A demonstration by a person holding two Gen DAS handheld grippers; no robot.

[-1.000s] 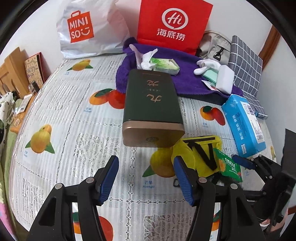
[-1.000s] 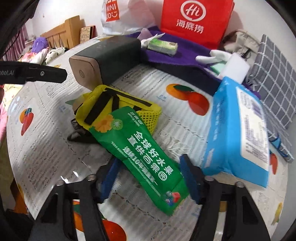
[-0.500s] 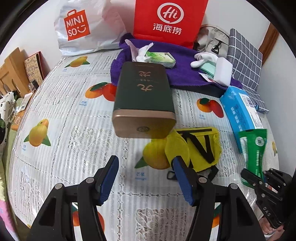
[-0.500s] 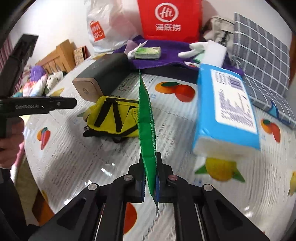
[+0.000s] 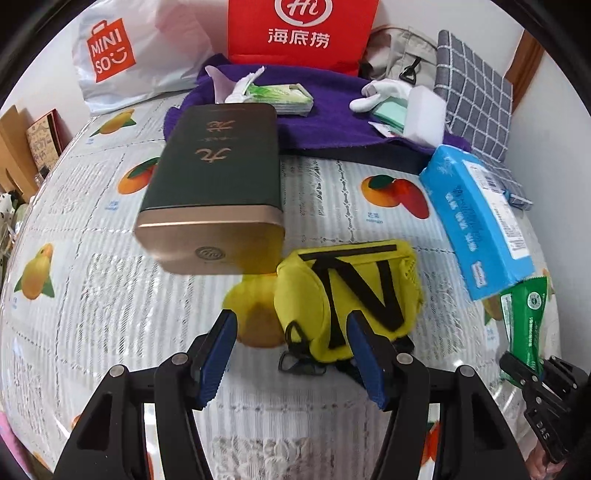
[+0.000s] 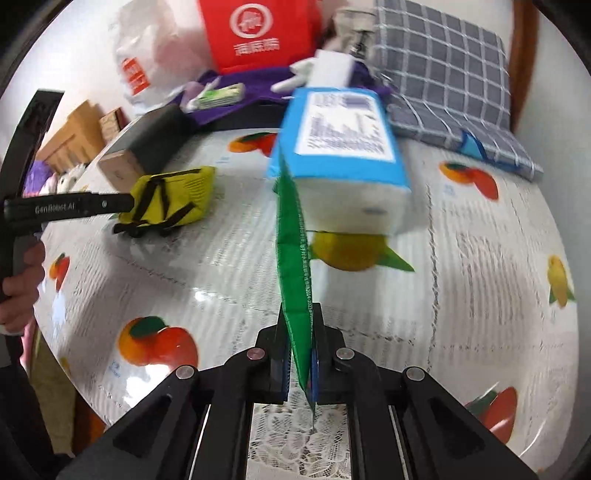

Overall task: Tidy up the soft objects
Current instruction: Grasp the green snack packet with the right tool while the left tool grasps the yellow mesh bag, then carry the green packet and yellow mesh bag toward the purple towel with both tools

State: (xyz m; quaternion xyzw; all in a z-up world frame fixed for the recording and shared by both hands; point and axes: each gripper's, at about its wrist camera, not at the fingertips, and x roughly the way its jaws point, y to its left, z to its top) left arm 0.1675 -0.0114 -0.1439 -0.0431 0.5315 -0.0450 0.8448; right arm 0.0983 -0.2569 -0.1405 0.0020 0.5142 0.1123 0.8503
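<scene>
The right gripper (image 6: 300,363) is clenched on the green packet (image 6: 293,266), which is held edge-on between the pads and lifted clear of the table (image 6: 461,295); a second ago the packet lay flat on the cloth with the jaws standing open on either side of it. In the left wrist view the packet (image 5: 526,325) is seen hanging from the right gripper (image 5: 524,367) at the far right, just below the blue tissue pack (image 5: 476,218), whereas earlier it lay against the yellow pouch (image 5: 351,295). In the right wrist view the tissue pack (image 6: 343,147) is now seen directly behind the packet.

The left gripper (image 5: 291,358) is held open and empty, its width unchanged. It has been brought closer to the pouch, whose near end now lies between the blue pads (image 5: 218,354); no contact can be made out. Just beyond the pouch the dark green tin (image 5: 218,181) lies on its side. Farther back the purple towel (image 5: 325,122), the red bag (image 5: 299,33) and the white bag (image 5: 122,55) are seen where they were.
</scene>
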